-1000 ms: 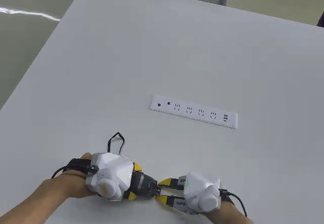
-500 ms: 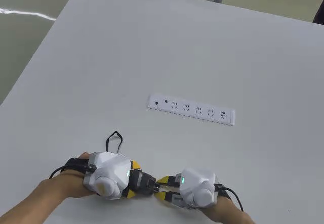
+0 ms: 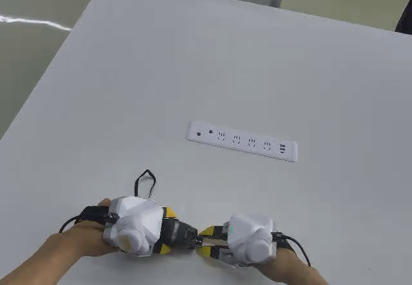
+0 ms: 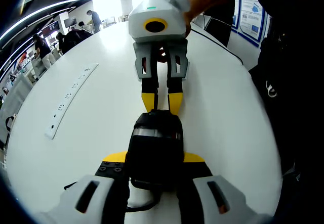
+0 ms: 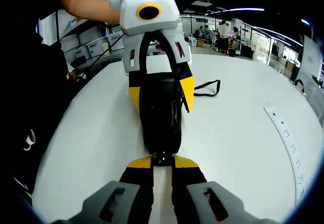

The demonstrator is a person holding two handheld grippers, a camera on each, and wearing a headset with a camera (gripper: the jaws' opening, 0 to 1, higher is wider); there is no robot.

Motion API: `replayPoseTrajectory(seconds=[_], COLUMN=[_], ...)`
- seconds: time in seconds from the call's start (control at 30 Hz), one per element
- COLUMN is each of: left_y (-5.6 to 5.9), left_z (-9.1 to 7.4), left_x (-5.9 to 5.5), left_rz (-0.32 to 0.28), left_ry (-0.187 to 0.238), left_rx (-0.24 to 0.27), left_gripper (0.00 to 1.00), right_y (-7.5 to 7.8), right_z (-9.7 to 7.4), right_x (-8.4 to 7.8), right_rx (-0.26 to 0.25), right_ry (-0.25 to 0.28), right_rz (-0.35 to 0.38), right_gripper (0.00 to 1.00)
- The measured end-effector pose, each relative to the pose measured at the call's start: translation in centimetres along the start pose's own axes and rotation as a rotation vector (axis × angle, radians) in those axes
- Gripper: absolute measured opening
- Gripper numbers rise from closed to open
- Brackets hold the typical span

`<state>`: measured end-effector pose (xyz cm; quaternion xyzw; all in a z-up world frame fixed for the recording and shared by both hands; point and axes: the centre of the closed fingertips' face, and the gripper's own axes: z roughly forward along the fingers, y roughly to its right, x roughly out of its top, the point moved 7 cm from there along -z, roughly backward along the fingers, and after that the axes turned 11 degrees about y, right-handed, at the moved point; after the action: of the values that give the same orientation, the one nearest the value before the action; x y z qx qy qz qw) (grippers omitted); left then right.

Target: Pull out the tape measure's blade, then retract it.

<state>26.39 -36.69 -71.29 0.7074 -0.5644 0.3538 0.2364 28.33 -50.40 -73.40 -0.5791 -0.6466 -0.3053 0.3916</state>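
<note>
Tape measure (image 4: 154, 145), black, at near edge of white table (image 3: 193, 73): left gripper (image 3: 166, 231) jaws clamped on case, right gripper (image 5: 162, 161) jaws pinching blade tip; advise pulling straight and level, case held firm.

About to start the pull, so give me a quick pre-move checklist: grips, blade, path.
1. Left gripper clamped on the tape measure case: ok.
2. Right gripper shut on the blade hook: ok.
3. Blade inside the case, hook at the mouth: ok.
4. Power strip away from the pull line: ok.
5. Wrist strap free of both grippers: ok.
6. Blade lock released: cannot tell.
</note>
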Motion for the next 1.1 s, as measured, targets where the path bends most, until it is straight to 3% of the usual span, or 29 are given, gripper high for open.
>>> replayPoseTrajectory(seconds=[0.43, 1.1], left_y=[0.0, 0.0], left_z=[0.0, -0.1], left_x=[0.2, 0.4], left_rz=[-0.008, -0.021], left_ry=[-0.008, -0.012], left_rx=[0.002, 0.015], left_gripper=[0.32, 0.32], right_y=[0.1, 0.3], right_z=[-1.6, -3.5], right_x=[-0.7, -1.4], right_rx=[0.013, 0.01], right_ry=[-0.035, -0.047], right_rz=[-0.016, 0.004], right_gripper=[0.11, 0.1])
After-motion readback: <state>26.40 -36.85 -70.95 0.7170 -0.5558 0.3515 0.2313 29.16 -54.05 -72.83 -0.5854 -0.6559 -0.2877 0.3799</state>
